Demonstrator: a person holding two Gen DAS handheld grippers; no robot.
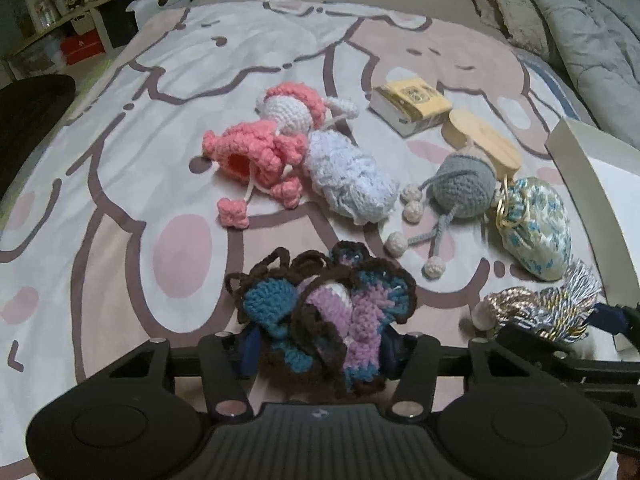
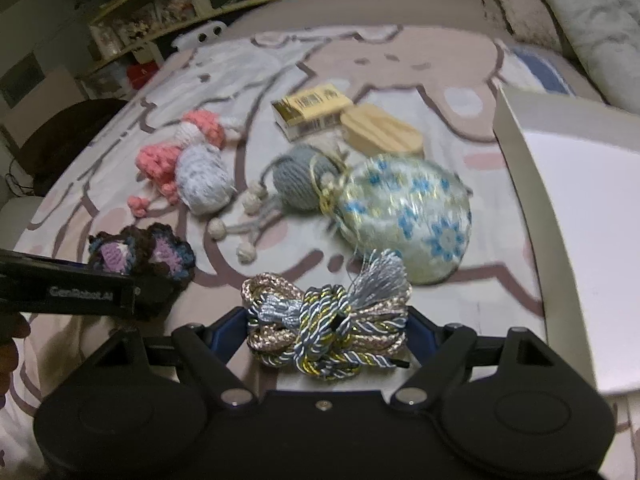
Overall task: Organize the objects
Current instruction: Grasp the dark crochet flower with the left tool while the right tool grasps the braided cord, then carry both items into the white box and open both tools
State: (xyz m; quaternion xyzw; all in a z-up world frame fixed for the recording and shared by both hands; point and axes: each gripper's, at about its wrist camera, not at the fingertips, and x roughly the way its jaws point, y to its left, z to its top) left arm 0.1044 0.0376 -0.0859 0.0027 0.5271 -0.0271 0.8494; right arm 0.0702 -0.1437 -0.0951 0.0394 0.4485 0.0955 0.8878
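Note:
My left gripper [image 1: 318,340] is shut on a brown, blue and purple crochet piece [image 1: 320,312], also seen in the right wrist view [image 2: 140,256]. My right gripper [image 2: 328,340] is shut on a bundle of twisted silver, gold and blue cord with a tassel [image 2: 328,320], seen too in the left wrist view [image 1: 536,312]. On the bed lie a pink crochet doll [image 1: 256,152], a white fluffy yarn piece [image 1: 352,180], a grey crochet ball with cream pompoms [image 1: 460,188] and a floral drawstring pouch [image 2: 408,216].
A yellow boxed pack [image 1: 412,104] and a round wooden lid [image 1: 484,140] lie behind the toys. A white open box [image 2: 568,216] stands at the right on the patterned bedspread [image 1: 120,200]. Pillows [image 1: 580,20] at the back right, shelves [image 2: 160,20] behind.

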